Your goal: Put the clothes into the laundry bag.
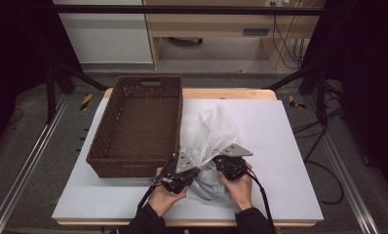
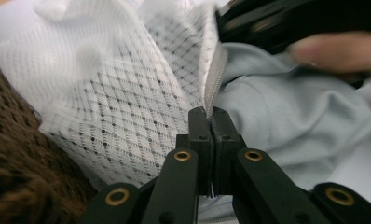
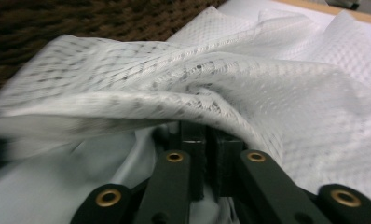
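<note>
The left claw [image 2: 210, 122] is clamped on the zipper edge of a white mesh bag [image 1: 209, 129], and the right claw [image 3: 210, 135] pinches its mesh just beside. The bag runs away from both claws across the table [image 1: 280, 146], alongside a brown wicker basket [image 1: 133, 161], with pale blue cloth [image 2: 291, 116] at its mouth.
</note>
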Action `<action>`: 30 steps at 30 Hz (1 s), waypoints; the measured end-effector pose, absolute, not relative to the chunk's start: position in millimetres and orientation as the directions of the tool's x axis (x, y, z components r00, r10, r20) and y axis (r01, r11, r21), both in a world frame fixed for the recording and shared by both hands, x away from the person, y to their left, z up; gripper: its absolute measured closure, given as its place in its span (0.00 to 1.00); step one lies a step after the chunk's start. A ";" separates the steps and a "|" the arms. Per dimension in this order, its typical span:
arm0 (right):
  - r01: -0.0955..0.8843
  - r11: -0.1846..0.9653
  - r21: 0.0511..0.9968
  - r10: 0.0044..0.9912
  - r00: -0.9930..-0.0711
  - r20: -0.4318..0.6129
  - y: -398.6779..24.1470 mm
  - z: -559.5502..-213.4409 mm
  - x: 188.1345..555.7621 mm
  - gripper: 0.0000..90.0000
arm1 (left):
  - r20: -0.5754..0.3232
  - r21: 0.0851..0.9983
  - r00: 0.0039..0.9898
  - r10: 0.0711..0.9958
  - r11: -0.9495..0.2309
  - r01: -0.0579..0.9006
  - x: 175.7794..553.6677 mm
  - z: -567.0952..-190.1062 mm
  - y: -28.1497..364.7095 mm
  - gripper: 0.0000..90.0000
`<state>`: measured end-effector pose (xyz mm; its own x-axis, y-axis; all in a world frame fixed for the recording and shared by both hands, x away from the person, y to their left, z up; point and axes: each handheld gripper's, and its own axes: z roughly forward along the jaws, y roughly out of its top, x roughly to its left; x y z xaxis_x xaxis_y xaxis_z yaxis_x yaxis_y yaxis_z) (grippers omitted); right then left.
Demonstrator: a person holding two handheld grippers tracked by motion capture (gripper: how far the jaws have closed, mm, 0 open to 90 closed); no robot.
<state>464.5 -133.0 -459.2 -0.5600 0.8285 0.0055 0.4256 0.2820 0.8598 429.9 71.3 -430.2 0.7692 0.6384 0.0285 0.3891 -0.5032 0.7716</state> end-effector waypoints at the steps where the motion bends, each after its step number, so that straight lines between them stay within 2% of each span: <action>1: 0.416 0.281 0.865 0.818 -0.575 0.011 -137.5 -456.1 458.3 0.90 | 0.030 0.769 0.767 0.640 -0.505 0.391 430.8 -431.4 71.3 0.98; 6: 0.385 0.288 0.877 0.769 -0.639 0.028 -158.7 -438.5 426.9 0.75 | 0.033 0.770 0.762 0.647 -0.502 0.393 433.1 -433.9 71.8 0.98; 8: 0.381 0.274 0.883 0.751 -0.658 0.051 -162.8 -436.9 419.2 0.64 | 0.031 0.771 0.762 0.647 -0.501 0.394 433.7 -434.6 71.9 0.98; 11: 0.399 0.306 0.865 0.741 -0.669 0.047 -154.6 -443.1 419.8 0.48 | 0.034 0.773 0.760 0.649 -0.499 0.391 433.8 -434.5 72.5 0.98; 15: 0.448 0.350 0.823 0.737 -0.674 0.053 -133.3 -458.3 432.5 0.41 | 0.030 0.782 0.757 0.653 -0.487 0.389 434.1 -431.1 74.9 0.98; 17: 0.464 0.368 0.806 0.743 -0.667 0.045 -125.9 -463.5 438.6 0.44 | 0.024 0.792 0.761 0.649 -0.477 0.381 433.6 -428.1 76.3 0.98; 20: 0.502 0.348 0.792 0.752 -0.654 0.085 -121.5 -469.6 446.3 0.61 | 0.022 0.801 0.762 0.647 -0.468 0.374 432.0 -423.3 76.5 0.98; 23: 0.513 0.350 0.784 0.769 -0.635 0.072 -121.0 -468.6 449.5 0.80 | 0.021 0.805 0.764 0.644 -0.465 0.370 430.5 -420.6 76.4 0.98; 27: 0.497 0.305 0.812 0.825 -0.565 0.036 -122.5 -465.7 451.4 0.84 | 0.016 0.805 0.773 0.634 -0.467 0.367 428.5 -419.0 75.8 0.98; 30: 0.486 0.199 0.851 0.888 -0.457 0.053 -132.8 -461.9 456.0 0.85 | 0.003 0.808 0.785 0.620 -0.464 0.364 426.4 -417.1 74.5 0.98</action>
<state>456.0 -132.8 -461.9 -0.4572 0.8878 0.0530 0.4856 0.1993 0.8512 426.4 74.5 -417.1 0.7845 0.6201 0.0030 0.3636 -0.4640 0.8078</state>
